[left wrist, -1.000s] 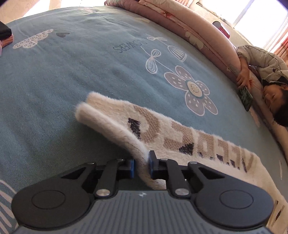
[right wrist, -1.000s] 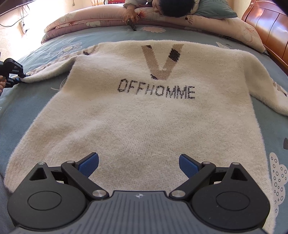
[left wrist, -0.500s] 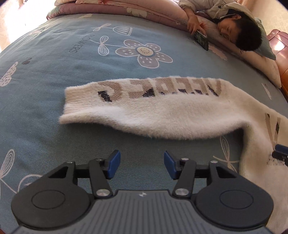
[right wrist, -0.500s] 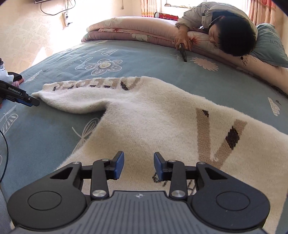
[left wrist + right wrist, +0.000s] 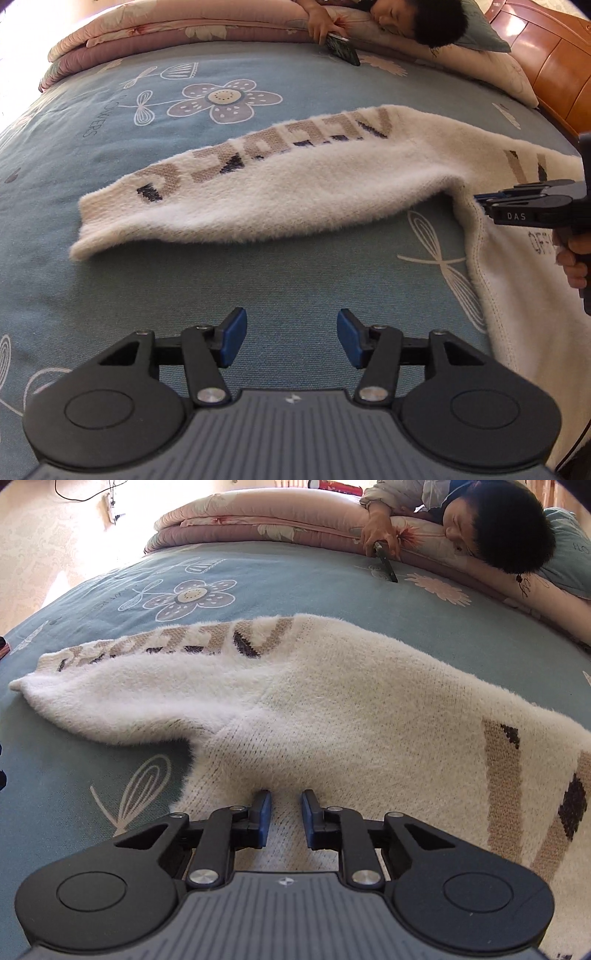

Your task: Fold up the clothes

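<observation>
Blue-padded fingers of the left gripper (image 5: pixel 291 341) stand well apart, holding nothing, above bare teal bedspread (image 5: pixel 110 277), near the sweater sleeve (image 5: pixel 258 192). That lettered sleeve stretches out leftward from the cream fuzzy sweater (image 5: pixel 369 716), which lies flat on the bed. Farther right, the right gripper (image 5: pixel 286 821) presses its fingers, a narrow gap between them, into the knit below the armpit; whether they pinch fabric is unclear.

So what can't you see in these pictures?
- Sweater: its right part and other sleeve are cut off by the frame edge in both views.
- Sleeve lettering: upside down and fuzzy, unreadable in the left view.
- Right gripper: whether it pinches knit; the fingers are close, and fluff hides the tips.
- Phone: screen too small and edge-on in the right view.
</observation>
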Demonstrator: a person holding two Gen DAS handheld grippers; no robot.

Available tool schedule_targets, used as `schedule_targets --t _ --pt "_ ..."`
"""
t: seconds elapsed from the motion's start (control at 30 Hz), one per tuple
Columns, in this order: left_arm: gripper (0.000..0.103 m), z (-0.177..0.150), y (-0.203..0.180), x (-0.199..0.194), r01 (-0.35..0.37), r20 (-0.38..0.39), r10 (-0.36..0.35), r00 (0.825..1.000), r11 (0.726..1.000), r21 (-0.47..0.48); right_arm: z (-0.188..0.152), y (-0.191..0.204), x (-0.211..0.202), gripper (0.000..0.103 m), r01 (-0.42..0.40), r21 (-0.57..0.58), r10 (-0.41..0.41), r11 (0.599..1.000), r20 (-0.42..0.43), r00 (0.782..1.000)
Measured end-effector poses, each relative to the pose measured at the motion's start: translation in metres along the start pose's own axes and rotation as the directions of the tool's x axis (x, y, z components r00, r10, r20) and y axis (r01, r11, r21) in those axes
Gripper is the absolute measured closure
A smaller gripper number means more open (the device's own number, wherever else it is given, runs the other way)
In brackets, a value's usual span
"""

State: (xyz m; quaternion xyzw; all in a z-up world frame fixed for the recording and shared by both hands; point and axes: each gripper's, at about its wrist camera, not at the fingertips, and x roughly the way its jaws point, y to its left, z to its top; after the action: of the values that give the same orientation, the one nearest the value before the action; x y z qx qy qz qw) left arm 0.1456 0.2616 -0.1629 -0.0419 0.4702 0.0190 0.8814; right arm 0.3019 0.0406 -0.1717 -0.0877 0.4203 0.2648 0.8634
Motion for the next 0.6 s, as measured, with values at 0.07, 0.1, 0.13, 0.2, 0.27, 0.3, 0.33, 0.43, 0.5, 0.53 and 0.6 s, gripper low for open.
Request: schedule_targets --t 0.07,0.1,0.13,0.2,0.27,0.3,0.33,0.43,0.5,0.53,0.6 --pt "0.049 0.001 -0.004 -0.001 -0.008 0.006 0.008 1.0 1.0 0.009 0.005 -0.001 -0.001 0.081 -0.003 0.02 0.003 1.0 -0.006 1.0" --pt "0.049 0.001 -0.006 -0.002 -0.008 0.011 0.008 1.0 1.0 0.017 0.007 -0.002 -0.005 0.081 -0.004 0.032 0.004 0.999 -0.011 1.0" --pt "0.049 0.0 -0.008 -0.004 -0.004 0.017 0.003 1.0 1.0 0.025 0.006 -0.002 -0.012 0.081 -0.005 0.039 0.005 0.999 0.003 1.0" --pt "0.041 -0.002 -0.011 -0.006 0.001 0.022 -0.002 1.0 0.999 0.041 0.003 -0.002 -0.032 0.08 -0.011 0.045 0.008 0.999 0.061 0.998" --pt "0.041 -0.003 -0.014 -0.007 -0.004 0.026 0.003 1.0 0.999 0.051 0.004 0.0 -0.027 0.079 -0.019 0.051 0.015 0.999 0.063 0.998" --pt "0.041 -0.003 -0.015 -0.007 -0.009 0.029 0.008 1.0 0.999 0.054 0.004 0.002 -0.021 0.079 -0.022 0.054 0.019 0.998 0.057 0.998" --pt "0.041 -0.003 -0.015 -0.008 -0.011 0.034 0.009 0.999 0.999 0.052 0.005 0.004 -0.016 0.079 -0.026 0.057 0.023 0.998 0.051 0.998" --pt "0.041 -0.003 -0.015 -0.011 0.001 0.03 -0.003 1.0 0.999 0.048 0.006 0.009 0.001 0.08 -0.037 0.067 0.035 0.997 0.033 0.999" --pt "0.041 -0.004 -0.016 -0.011 0.001 0.025 -0.002 1.0 0.999 0.05 0.005 0.016 0.011 0.081 -0.027 0.047 0.025 0.999 0.04 0.999" --pt "0.041 -0.004 -0.017 -0.011 0.003 0.02 -0.004 1.0 0.999 0.049 0.003 0.023 0.012 0.081 -0.002 0.008 0.002 1.0 0.054 0.999" --pt "0.041 -0.006 -0.02 -0.011 0.009 0.01 -0.01 1.0 0.999 0.053 0.004 0.027 0.01 0.081 0.013 -0.021 -0.012 1.0 0.047 0.999"
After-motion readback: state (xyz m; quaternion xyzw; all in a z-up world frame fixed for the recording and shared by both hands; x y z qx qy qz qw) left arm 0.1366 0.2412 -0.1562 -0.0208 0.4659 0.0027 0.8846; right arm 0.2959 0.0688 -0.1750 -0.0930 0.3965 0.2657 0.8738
